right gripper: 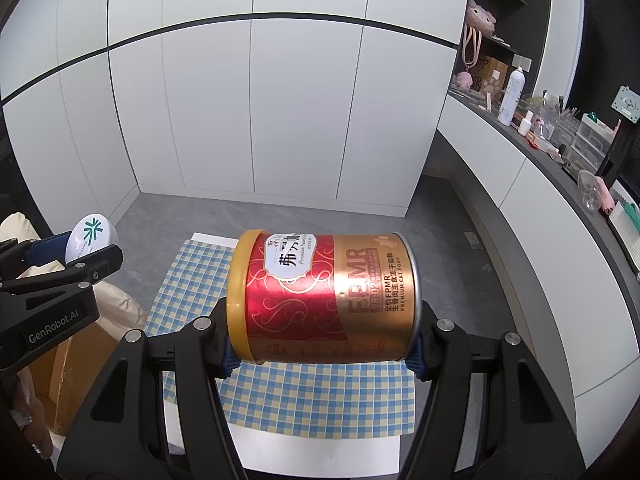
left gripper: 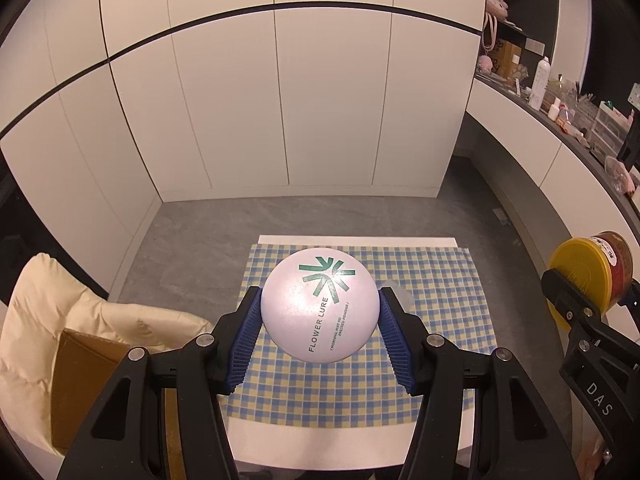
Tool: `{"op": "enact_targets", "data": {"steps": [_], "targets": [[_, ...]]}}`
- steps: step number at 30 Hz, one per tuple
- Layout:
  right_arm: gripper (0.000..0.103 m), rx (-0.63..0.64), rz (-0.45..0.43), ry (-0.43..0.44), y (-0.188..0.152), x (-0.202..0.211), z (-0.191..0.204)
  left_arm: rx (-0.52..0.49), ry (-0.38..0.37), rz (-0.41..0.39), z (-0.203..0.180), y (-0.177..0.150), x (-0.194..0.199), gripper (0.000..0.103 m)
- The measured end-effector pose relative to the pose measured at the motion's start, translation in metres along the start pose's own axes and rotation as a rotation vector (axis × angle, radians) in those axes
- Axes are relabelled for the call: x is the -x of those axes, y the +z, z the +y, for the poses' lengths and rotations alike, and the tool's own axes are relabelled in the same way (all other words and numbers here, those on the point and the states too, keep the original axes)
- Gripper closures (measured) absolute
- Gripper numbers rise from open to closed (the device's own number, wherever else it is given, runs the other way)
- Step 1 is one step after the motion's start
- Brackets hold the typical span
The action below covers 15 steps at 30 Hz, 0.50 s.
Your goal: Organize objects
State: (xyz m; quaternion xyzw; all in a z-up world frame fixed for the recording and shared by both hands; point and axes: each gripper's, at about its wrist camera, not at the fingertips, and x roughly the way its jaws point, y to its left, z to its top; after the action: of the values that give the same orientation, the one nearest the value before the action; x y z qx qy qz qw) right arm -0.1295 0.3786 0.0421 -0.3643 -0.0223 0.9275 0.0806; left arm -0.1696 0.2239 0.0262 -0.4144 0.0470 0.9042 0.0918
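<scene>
While both loads hang above the cloth: neither is set down yet.
Left hand-held gripper [left gripper: 319, 312]: clamped across the compact [left gripper: 319, 304], held over the checked cloth [left gripper: 432, 280].
Right hand-held gripper [right gripper: 322, 338]: gripping the can [right gripper: 324, 296] end to end, long axis crosswise, lid to the left.
Key relation: table [left gripper: 352, 436] lies directly below both; compact sits left of can.

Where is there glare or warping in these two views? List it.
Left wrist view: soft glare on the compact held by the left gripper; cabinet lines bow from fisheye; corners go dark.
Right wrist view: bright sheen on the can held sideways by the right gripper; counter curves strongly; print stays sharp.
</scene>
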Motion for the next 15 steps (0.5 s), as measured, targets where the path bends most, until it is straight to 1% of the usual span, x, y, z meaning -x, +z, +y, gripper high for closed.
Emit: {"op": "enact_targets", "data": {"steps": [5, 10, 15], "targets": [[0.039, -0.007, 0.01, 0.01, -0.014, 0.012, 0.0, 0.011, -0.021, -0.009, 0.003, -0.015, 0.018, 0.046], [0.039, 0.005, 0.016, 0.014, -0.03, 0.024, 0.005, 0.013, -0.016, -0.028, 0.008, -0.031, 0.035, 0.046], [0.039, 0.023, 0.024, 0.017, -0.046, 0.036, 0.011, 0.016, -0.029, -0.017, 0.011, -0.052, 0.045, 0.046]]}}
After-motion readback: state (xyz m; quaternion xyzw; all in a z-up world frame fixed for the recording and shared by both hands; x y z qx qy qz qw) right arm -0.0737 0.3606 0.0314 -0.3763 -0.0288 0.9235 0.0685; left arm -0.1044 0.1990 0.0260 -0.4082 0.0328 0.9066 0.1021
